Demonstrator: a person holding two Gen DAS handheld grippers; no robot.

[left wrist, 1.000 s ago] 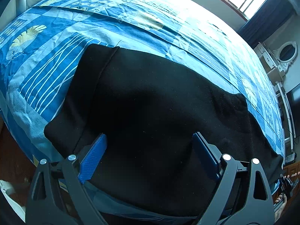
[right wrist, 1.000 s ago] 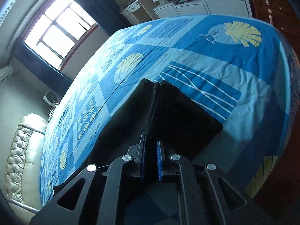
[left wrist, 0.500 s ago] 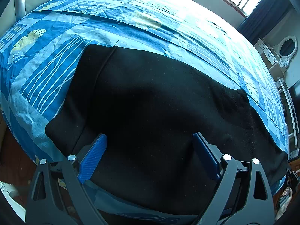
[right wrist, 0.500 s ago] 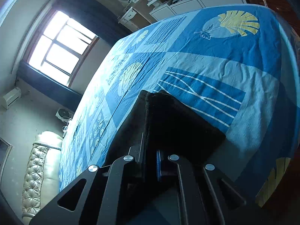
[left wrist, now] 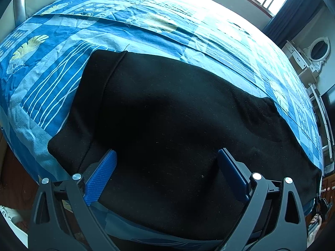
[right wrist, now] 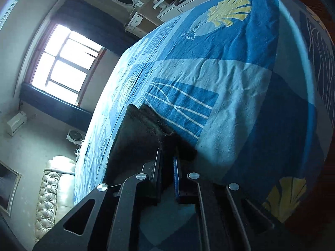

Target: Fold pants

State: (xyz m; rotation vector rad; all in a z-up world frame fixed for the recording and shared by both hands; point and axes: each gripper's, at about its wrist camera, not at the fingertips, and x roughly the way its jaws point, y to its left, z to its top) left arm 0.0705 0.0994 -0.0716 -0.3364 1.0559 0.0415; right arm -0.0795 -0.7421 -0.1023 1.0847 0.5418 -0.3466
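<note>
Black pants (left wrist: 167, 113) lie spread across a bed with a blue patterned sheet (left wrist: 52, 87), waistband at the left, near the front edge. My left gripper (left wrist: 166, 163) is open, its blue pads wide apart just above the pants' near edge, holding nothing. My right gripper (right wrist: 167, 156) is shut on the leg end of the pants (right wrist: 142, 129) and lifts that cuff off the sheet (right wrist: 240, 104), tilted. The rest of the pants is hidden behind the lifted cuff in the right wrist view.
The bed's front edge drops to a wooden floor (left wrist: 12, 177). A white dresser with an oval mirror (left wrist: 318, 50) stands at the far right. A window (right wrist: 62, 62) and a tufted headboard (right wrist: 52, 192) lie beyond the bed.
My right gripper has lifted and tilted with the cuff, which now stands higher off the sheet. My left gripper stays open over the pants with only a slight shift of view.
</note>
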